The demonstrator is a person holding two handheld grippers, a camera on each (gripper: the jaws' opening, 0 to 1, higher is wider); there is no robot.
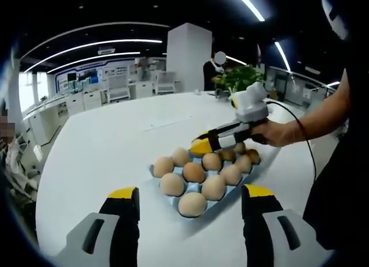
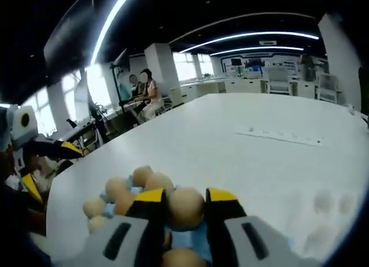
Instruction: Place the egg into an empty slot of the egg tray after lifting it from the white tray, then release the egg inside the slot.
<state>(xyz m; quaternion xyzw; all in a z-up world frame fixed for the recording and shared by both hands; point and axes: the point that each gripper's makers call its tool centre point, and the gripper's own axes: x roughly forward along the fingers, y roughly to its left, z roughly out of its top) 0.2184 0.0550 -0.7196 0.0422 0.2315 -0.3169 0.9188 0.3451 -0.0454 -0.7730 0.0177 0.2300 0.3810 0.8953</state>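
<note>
The right gripper (image 2: 185, 205) has its fingers clamped across an egg (image 2: 185, 207), a fragile, smooth shell needing light pressure at its widest part; the left gripper (image 1: 189, 193) fingers stand apart.

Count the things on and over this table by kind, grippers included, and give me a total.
Eggs: 12 that I can make out, the far ones partly hidden
Egg tray: 1
Potted plant: 1
Grippers: 2, the left gripper open, the right gripper shut on an egg
Total: 16
</note>
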